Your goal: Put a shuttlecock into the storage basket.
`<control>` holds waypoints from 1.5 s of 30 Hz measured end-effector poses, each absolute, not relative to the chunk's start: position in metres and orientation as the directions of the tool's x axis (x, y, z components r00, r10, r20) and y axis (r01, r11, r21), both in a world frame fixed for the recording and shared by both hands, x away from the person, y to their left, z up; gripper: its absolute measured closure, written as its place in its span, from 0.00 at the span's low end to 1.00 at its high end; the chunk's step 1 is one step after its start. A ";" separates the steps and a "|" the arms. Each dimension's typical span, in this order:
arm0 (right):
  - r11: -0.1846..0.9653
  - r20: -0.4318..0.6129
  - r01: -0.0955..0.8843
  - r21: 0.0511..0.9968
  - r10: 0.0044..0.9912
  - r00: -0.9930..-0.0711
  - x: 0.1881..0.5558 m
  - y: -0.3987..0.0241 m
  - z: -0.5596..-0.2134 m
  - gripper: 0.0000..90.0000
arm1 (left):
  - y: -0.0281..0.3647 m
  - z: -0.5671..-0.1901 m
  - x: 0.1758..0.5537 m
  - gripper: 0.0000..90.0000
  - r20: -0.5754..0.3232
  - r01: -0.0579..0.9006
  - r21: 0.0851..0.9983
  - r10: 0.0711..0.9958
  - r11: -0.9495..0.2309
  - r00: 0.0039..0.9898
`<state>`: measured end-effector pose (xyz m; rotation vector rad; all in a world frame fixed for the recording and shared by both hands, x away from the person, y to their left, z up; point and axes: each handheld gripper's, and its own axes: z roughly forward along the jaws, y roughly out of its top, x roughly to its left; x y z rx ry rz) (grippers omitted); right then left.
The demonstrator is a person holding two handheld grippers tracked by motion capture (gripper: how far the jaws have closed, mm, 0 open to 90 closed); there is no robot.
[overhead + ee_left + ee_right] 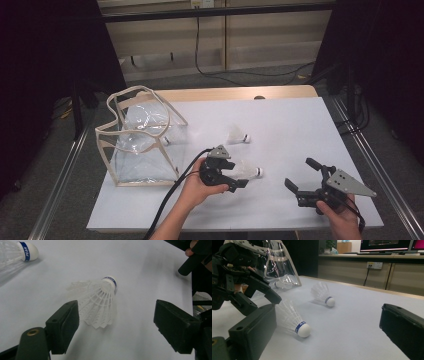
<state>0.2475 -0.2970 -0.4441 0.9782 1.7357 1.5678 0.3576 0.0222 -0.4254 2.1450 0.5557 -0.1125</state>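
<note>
A white feather shuttlecock [248, 170] [100, 302] [294, 320] with a blue-banded cork lies on its side on the white table top [290, 130]. My left gripper [239, 175] [116, 315] [259, 301] reaches around its feathers, one jaw close beside the skirt and the other well off it, so it is open. A second shuttlecock [238, 135] [15, 255] [322, 293] lies a little farther back. My right gripper [300, 180] [328, 315] rests to the right, open and with nothing between its jaws, pointing at both shuttlecocks.
A clear plastic bag [145, 145] [279, 265] with beige trim stands at the table's left, with another shuttlecock [162, 141] [283, 284] inside. Bare table stretches to the right and back. The wooden table rim [240, 93] runs along the far side.
</note>
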 end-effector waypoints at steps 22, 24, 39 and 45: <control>0.034 0.046 0.134 0.990 0.833 -0.551 0.247 -0.296 -0.445 0.01 | 0.013 -0.428 0.357 0.29 -0.286 0.426 0.746 0.332 -0.512 0.899; 0.034 0.047 0.135 0.990 0.834 -0.550 0.247 -0.296 -0.445 0.01 | 0.012 -0.428 0.356 0.29 -0.287 0.425 0.746 0.329 -0.513 0.900; 0.039 0.041 0.132 0.990 0.832 -0.553 0.247 -0.296 -0.444 0.01 | 0.004 -0.429 0.356 0.30 -0.296 0.424 0.746 0.315 -0.514 0.902; 0.042 0.039 0.133 0.990 0.834 -0.551 0.247 -0.296 -0.444 0.01 | 0.002 -0.431 0.356 0.31 -0.298 0.428 0.741 0.318 -0.517 0.900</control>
